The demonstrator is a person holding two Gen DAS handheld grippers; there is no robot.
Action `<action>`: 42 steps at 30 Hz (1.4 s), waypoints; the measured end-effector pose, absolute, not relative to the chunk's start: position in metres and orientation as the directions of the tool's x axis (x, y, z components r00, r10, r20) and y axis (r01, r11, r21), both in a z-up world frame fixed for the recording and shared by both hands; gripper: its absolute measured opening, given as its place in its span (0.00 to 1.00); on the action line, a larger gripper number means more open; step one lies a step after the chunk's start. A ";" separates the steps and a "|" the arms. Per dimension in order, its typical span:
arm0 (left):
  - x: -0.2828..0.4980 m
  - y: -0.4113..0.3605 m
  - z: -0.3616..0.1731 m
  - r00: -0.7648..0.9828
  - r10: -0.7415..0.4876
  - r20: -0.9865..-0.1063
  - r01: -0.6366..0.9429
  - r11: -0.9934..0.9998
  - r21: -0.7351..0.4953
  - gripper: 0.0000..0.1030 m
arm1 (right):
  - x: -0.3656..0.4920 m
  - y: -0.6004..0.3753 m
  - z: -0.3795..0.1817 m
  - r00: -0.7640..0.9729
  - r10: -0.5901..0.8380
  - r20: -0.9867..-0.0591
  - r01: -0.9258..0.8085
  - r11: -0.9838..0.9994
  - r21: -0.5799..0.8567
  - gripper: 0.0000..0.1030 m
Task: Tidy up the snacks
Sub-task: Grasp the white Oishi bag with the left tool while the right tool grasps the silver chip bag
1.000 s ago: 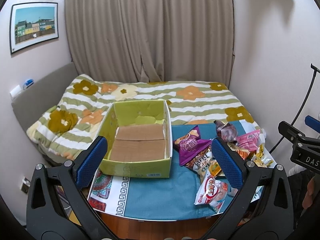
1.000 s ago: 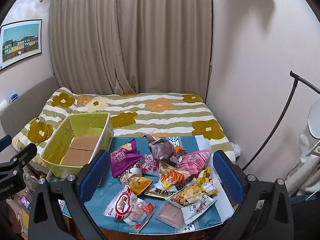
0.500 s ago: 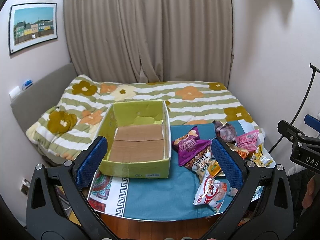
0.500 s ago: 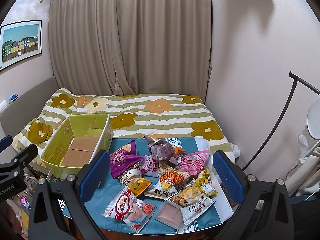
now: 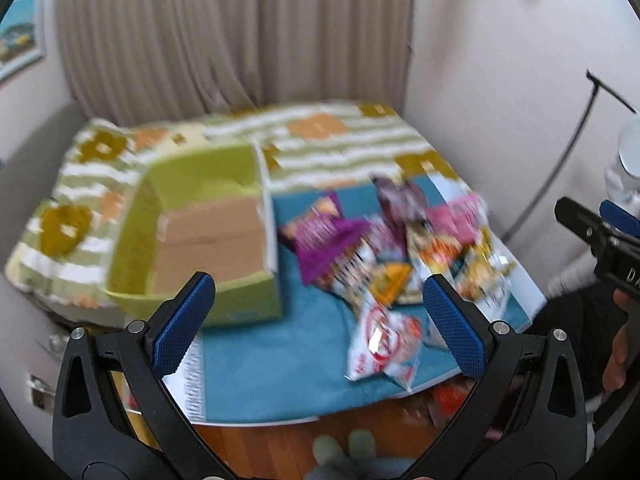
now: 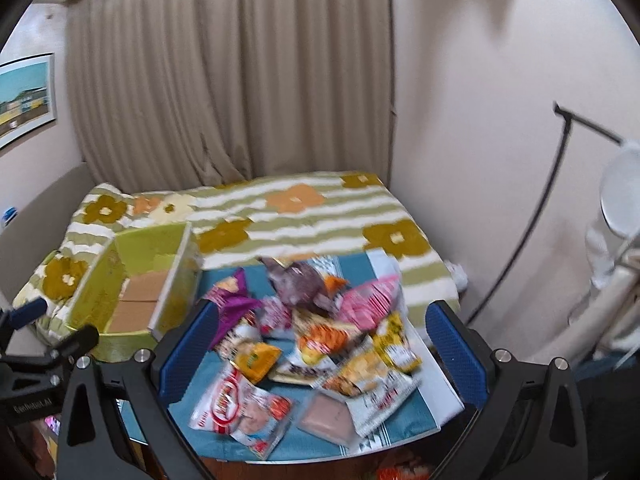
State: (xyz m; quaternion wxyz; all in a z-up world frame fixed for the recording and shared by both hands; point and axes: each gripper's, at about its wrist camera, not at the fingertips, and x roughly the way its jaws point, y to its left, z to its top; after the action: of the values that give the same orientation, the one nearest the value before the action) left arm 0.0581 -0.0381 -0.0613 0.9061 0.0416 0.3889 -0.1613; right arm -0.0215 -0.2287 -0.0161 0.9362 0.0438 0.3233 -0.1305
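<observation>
A pile of several snack packets (image 6: 320,340) lies on the right half of a blue cloth-covered table (image 5: 280,364). Among them are a purple bag (image 5: 324,240), a pink bag (image 6: 372,300) and a white-and-red packet (image 5: 384,340). An empty green cardboard box (image 5: 200,236) with a brown floor stands on the table's left side. My left gripper (image 5: 318,308) hangs open above the table's front, between box and pile. Over the front of the pile my right gripper (image 6: 320,344) stands open, holding nothing. Both views are motion-blurred.
A bed with a striped flower quilt (image 6: 300,216) lies behind the table, with beige curtains (image 6: 232,72) beyond. A black lamp stand (image 6: 532,216) leans at the right wall. The person's hand (image 5: 618,344) holds the other gripper at the left view's right edge. Wooden floor (image 5: 360,424) shows below the table.
Both grippers have moved forward and lower toward the table, so box and snacks look larger. The left view has swung to the right. Both stay open.
</observation>
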 end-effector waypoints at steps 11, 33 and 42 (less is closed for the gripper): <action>0.080 -0.083 -0.178 0.399 -0.358 -0.844 0.376 0.903 -0.205 1.00 | -0.021 -0.285 -0.109 0.606 -0.216 -0.765 0.372 0.928 0.033 1.00; 0.100 -0.113 -0.273 0.268 -0.346 -0.899 0.206 0.932 -0.298 0.60 | 0.035 -0.348 -0.224 0.508 0.029 -0.861 0.169 0.976 0.133 1.00; 0.093 -0.118 -0.273 0.284 -0.334 -0.899 0.187 0.939 -0.290 0.56 | 0.053 -0.346 -0.239 0.480 0.137 -0.866 0.087 0.975 0.202 1.00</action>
State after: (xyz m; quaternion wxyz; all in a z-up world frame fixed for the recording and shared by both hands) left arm 0.0930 -0.1177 -0.2729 0.7986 -0.0638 0.5757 -0.1632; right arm 0.0526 -0.3465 -0.2394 0.8533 0.1099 0.5095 0.0144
